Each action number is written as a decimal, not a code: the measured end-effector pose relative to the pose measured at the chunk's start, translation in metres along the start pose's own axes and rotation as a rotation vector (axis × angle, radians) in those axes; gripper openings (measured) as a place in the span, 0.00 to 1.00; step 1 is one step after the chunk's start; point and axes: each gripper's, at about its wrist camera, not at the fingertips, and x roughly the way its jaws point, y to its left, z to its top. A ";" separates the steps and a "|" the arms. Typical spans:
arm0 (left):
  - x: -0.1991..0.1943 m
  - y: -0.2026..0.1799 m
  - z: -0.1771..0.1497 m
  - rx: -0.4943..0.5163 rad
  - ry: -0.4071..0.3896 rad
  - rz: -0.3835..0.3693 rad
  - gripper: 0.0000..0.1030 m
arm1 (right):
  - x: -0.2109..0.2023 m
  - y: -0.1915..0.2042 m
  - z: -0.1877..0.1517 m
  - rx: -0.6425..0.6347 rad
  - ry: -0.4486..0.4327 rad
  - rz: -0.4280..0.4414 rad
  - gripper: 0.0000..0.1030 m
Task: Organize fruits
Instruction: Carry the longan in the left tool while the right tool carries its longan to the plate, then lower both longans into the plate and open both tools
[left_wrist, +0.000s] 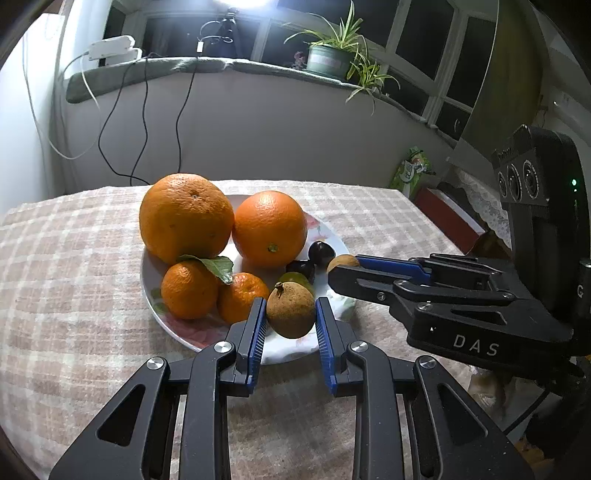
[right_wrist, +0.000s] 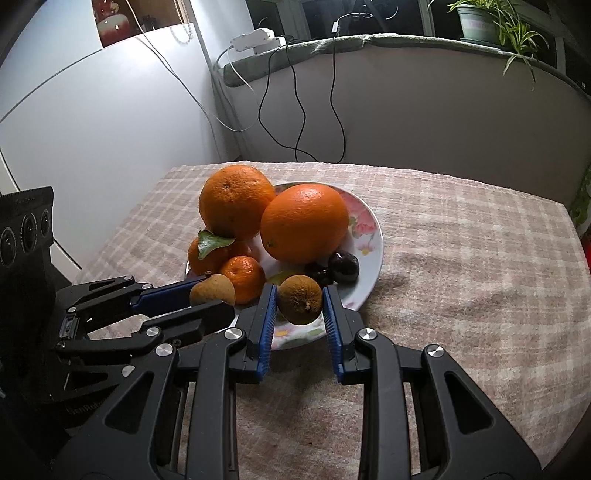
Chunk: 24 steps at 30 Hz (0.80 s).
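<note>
My left gripper (left_wrist: 290, 319) holds a brown fruit (left_wrist: 290, 310) between its blue pads over the plate (left_wrist: 192, 338), while my right gripper (left_wrist: 341, 266) grips another brown fruit (left_wrist: 343, 262) near two dark fruits.

You could read only one clear marking: the pale letters "DAS" stood on the black body of the right gripper (left_wrist: 343, 271), seen side-on in your left wrist view. A lone "G" showed on the dark housing behind it at the frame's right edge. In your right wrist view, faint embossed lettering ran along the left gripper (right_wrist: 212, 291) body, too dim to read.
</note>
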 end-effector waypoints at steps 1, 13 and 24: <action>0.001 0.000 0.000 0.002 0.000 0.001 0.24 | 0.001 0.000 0.000 -0.002 0.001 0.001 0.26; 0.003 -0.001 0.003 0.011 -0.002 0.023 0.24 | 0.006 -0.004 0.004 0.006 0.008 0.008 0.26; 0.000 -0.003 0.003 0.022 -0.010 0.036 0.26 | 0.006 -0.003 0.004 0.008 0.007 0.005 0.30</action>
